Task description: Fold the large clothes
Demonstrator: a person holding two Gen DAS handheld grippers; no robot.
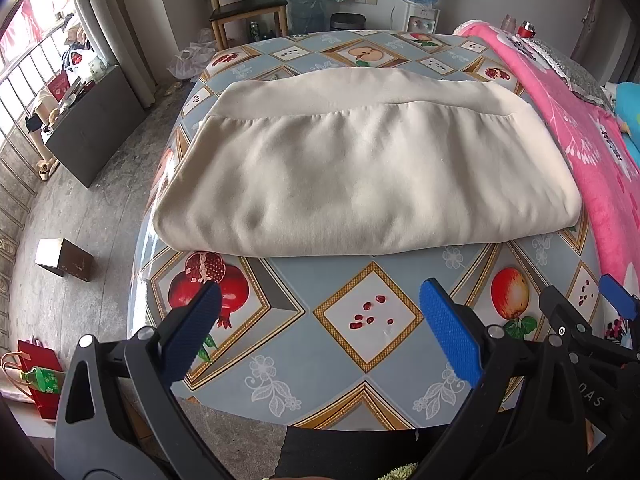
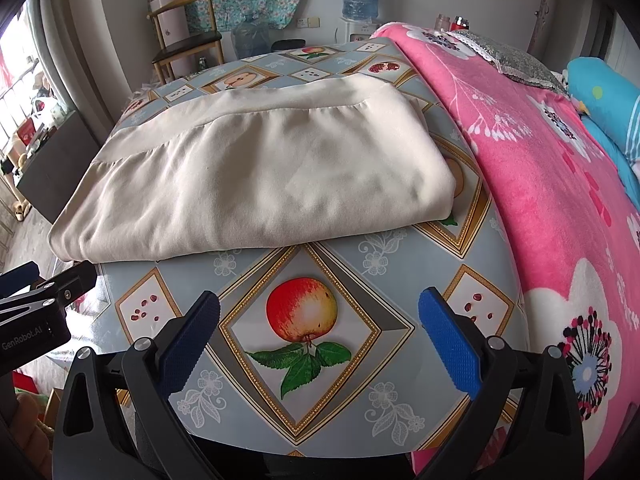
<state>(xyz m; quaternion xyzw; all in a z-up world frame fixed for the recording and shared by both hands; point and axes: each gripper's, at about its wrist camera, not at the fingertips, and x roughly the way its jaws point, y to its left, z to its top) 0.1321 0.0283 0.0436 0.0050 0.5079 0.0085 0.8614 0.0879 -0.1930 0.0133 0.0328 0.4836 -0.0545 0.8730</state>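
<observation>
"GenRobot.AI" is printed in white on the black body of the left gripper (image 2: 44,300), seen at the left edge of the right wrist view. The cream garment (image 1: 360,168), soft knit with a ribbed band along its far edge, lies folded into a thick rectangle on the glossy fruit-patterned tabletop (image 1: 360,360), beside a fuzzy pink floral blanket (image 2: 560,200) on the right. Both the left and the right gripper (image 2: 320,336) hover level over the near tabletop, blue textured jaws spread wide and holding nothing.
</observation>
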